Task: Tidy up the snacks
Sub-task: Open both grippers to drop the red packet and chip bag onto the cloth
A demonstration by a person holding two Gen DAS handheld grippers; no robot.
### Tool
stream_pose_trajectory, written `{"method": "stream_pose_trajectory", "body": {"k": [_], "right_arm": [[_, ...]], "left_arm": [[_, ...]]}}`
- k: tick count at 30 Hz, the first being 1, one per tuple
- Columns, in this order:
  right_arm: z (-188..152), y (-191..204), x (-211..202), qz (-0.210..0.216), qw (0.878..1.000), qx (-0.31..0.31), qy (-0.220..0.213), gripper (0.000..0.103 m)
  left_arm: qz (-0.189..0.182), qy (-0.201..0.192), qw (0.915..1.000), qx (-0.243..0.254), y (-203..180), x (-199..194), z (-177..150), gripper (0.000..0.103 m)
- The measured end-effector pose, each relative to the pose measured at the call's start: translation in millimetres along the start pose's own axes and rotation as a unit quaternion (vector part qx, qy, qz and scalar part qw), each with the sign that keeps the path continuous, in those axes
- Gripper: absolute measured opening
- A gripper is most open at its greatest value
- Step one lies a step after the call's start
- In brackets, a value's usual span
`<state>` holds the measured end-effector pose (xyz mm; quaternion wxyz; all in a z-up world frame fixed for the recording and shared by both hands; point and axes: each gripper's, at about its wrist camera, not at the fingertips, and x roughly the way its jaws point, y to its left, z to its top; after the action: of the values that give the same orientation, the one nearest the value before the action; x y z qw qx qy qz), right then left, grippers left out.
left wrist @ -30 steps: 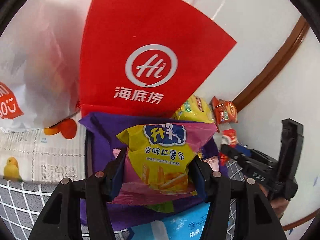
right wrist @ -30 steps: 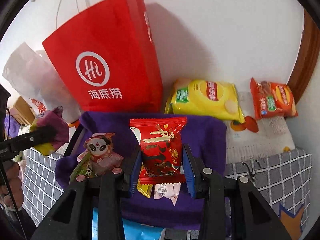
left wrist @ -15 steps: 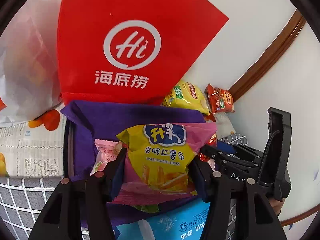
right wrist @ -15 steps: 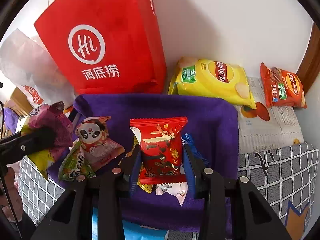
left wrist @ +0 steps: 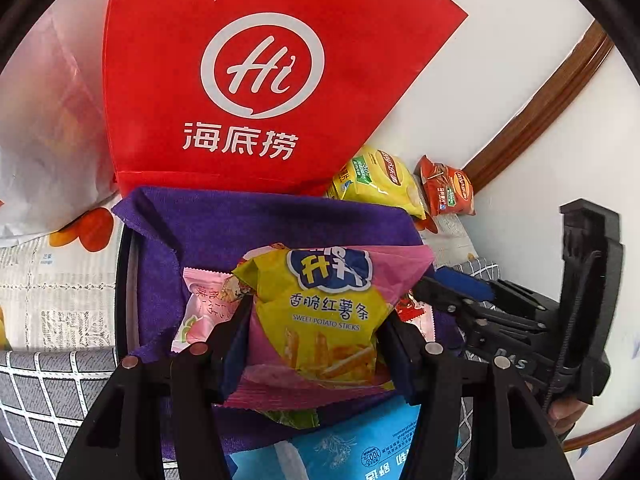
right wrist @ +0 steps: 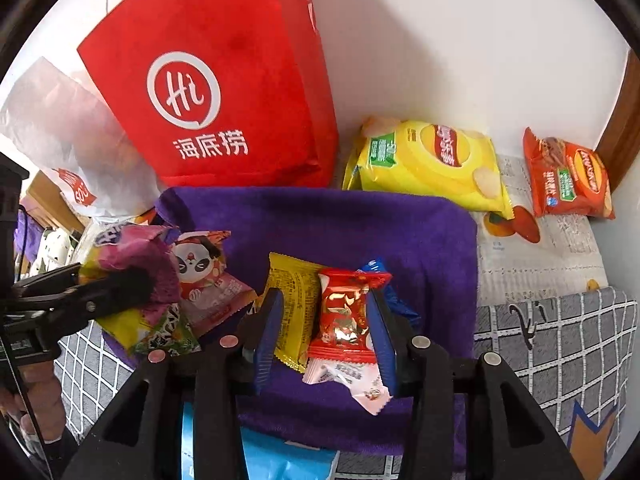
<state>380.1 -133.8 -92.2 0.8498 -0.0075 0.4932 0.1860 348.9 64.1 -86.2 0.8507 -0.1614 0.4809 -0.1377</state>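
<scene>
Though seemingly slack, hand-held gripper [right wrist: 326, 320] astride red packet [right wrist: 345, 316].

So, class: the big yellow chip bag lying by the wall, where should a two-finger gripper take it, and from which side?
Grip the yellow chip bag at its flat crimped end seam, the one facing the red paper bag. The puffed middle looks too wide and slippery for the jaws. Approach from above and in front, over the purple cloth, since the wall blocks the back.

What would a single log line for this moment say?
left gripper: shut on sweet potato sticks bag | right gripper: open around red packet | both over purple cloth
</scene>
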Motion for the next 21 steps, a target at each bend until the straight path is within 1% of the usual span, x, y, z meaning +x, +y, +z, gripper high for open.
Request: {"method": "stream_pose_trajectory", "body": {"k": [4, 10, 14, 17, 21], "right_arm": [[3, 0, -17, 0.003, 1.000, 0.003, -0.025, 0.049], [5, 0, -38, 0.008, 0.999, 0.014, -0.051, 0.049], [5, 3, -45, -0.005, 0.998, 0.008, -0.063, 0.050], [5, 5, -46, -0.026, 0.997, -0.002, -0.067, 0.050], [5, 3, -46, -0.023, 0.998, 0.002, -0.064, 0.050]], "left_arm": [[-0.002, 0.000, 1.0000, -0.002, 2, 0, 0, 0.056], [0.007, -0.009, 0.9999, 0.008, -3, 0, -1, 0.056], [0.004, -0.010, 0.9999, 0.007, -4, 0, 1, 0.057], [-0.001, -0.013, 0.9999, 0.001, -2, -3, 3, 0.064], [-0.006, -0.022, 0.9997, 0.001, -1, -9, 5, 0.070]]}}
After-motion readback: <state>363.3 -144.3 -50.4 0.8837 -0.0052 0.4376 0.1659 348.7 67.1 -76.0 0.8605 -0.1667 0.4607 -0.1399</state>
